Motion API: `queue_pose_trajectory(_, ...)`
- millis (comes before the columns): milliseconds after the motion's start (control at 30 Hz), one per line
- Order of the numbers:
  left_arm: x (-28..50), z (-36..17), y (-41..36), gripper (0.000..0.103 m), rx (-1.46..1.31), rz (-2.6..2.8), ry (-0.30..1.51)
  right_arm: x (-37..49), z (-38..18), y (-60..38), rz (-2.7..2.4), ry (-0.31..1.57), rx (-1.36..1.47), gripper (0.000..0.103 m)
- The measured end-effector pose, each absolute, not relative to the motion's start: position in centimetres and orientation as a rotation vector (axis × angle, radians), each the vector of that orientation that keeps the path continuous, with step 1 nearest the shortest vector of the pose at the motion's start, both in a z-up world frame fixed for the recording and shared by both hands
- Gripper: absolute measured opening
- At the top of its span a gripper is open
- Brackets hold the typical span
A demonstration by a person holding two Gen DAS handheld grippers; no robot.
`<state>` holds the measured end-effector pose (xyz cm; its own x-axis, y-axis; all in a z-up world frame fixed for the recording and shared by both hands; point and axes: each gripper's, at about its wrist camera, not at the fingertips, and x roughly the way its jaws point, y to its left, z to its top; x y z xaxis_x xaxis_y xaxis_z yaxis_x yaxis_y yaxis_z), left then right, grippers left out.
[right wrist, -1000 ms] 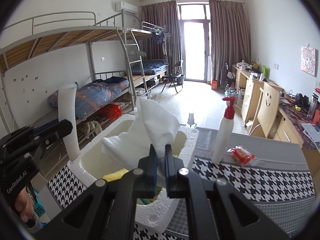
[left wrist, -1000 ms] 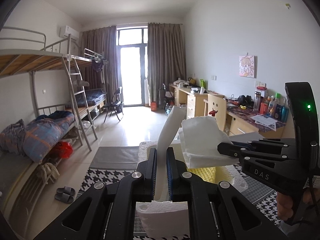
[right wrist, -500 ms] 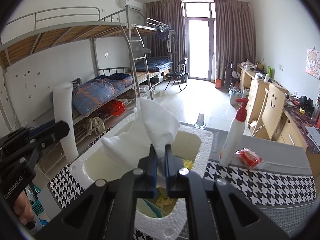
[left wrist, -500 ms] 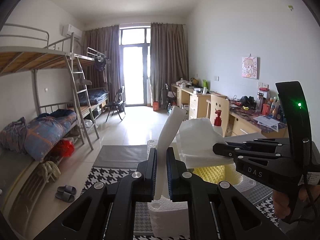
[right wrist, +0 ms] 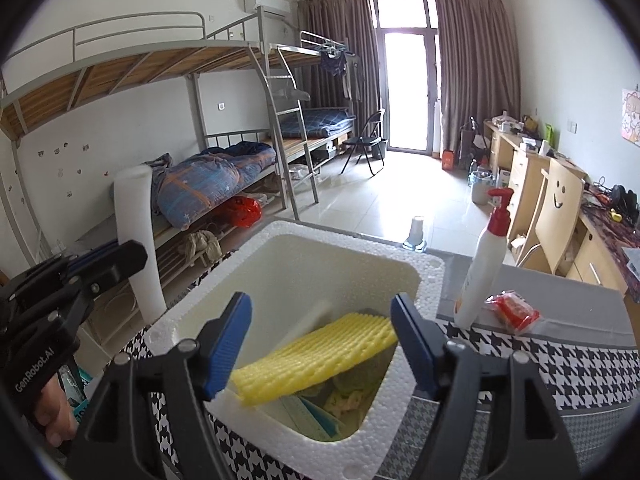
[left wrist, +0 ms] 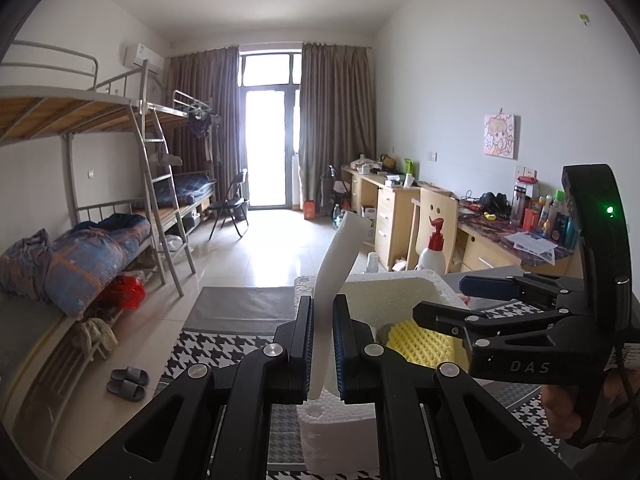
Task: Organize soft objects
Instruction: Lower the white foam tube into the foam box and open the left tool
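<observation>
My left gripper is shut on a white foam strip that stands upright beside the white foam box. The strip also shows in the right wrist view, left of the box, with the left gripper holding it. My right gripper is open and empty above the box, and shows in the left wrist view. Inside the box lie a yellow ridged foam sheet and other soft pieces; the white cloth is not visible.
A white pump bottle with a red top and a red packet stand on the houndstooth-covered table right of the box. Bunk beds are to the left, desks to the right.
My right gripper has opened and let go of the white cloth it held over the box. My left gripper still holds the foam strip and has lifted slightly.
</observation>
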<state>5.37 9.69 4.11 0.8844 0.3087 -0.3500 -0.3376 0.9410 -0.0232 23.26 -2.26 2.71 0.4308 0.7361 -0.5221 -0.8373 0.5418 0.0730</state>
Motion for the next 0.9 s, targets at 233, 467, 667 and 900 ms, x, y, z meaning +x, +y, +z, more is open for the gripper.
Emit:
queue_pose_trajectory(233,5.7,4.3,9.3,0.01,-0.076,0.319,0.351,23.1,3.0,-3.3,0.968,0.517,-0.2,0.083)
queue_pose_trajectory(467,6.3,4.3,9.0,0.01,-0.071,0.301,0.357,22.8,3.2,-4.0,0.924,0.477,-0.23,0.095)
queue_pose_trajectory(667,6.7,4.2,8.8,0.01,-0.073,0.282,0.366,22.7,3.3,-5.0,0.916,0.459,-0.228,0.095)
queue_pose_trajectory(900,7.4,4.3,8.2,0.01,-0.066,0.263,0.377,22.5,3.5,-6.3,0.908,0.442,-0.206,0.095)
